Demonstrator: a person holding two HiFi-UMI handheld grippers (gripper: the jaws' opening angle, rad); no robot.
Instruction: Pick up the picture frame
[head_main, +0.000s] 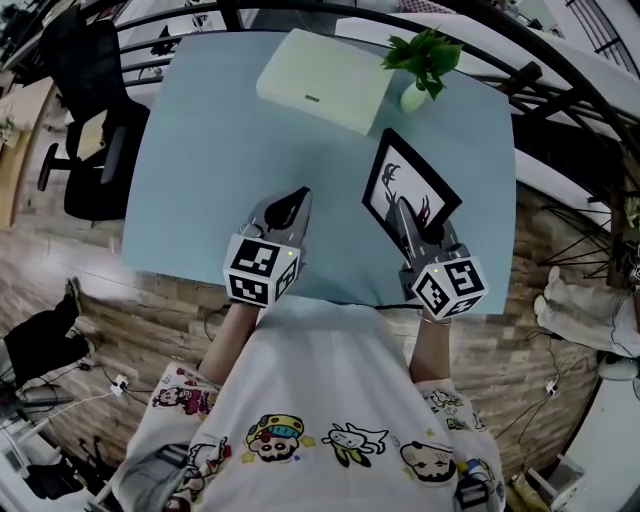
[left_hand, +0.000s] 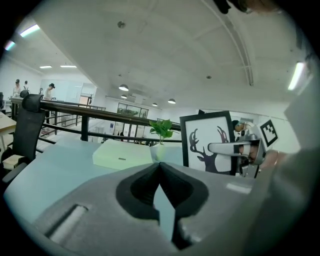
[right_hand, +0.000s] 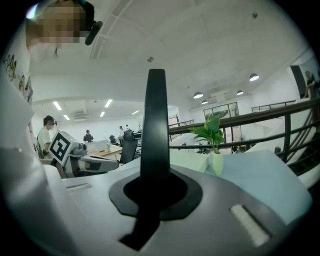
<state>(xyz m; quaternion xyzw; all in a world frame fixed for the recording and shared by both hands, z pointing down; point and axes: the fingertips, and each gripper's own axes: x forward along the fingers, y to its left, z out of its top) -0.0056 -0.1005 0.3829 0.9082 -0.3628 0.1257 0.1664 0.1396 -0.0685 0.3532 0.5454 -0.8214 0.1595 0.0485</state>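
The pick-up looks all but done. The right gripper (head_main: 408, 213) has its jaws closed tight on the edge of the picture frame (head_main: 412, 180) and holds it tilted over the right part of the pale blue bench (head_main: 210, 150), in front of the little plant (head_main: 425, 55) and to the right of the flat pale-green box (head_main: 322, 78). By its tilt and the way it hangs from the jaws, I judge the frame to be clear of the bench, though no view shows its lower edge. What is left, if anything, is to steady it and carry it clear.

The left gripper (head_main: 292, 203) hovers beside it, well apart from the frame, with its jaws together and nothing between them. It takes no part in the hold.

Each view adds something:
- **Head view:** shows both grippers side by side above the near edge of the bench, and an office chair (head_main: 95, 110) off to the left.
- **Left gripper view:** shows the face of the frame upright, a black deer with antlers on white, with the other gripper clamped on its side.
- **Right gripper view:** shows only the frame's black edge — a dark bar rising straight up from between the jaws — which confirms the grip.
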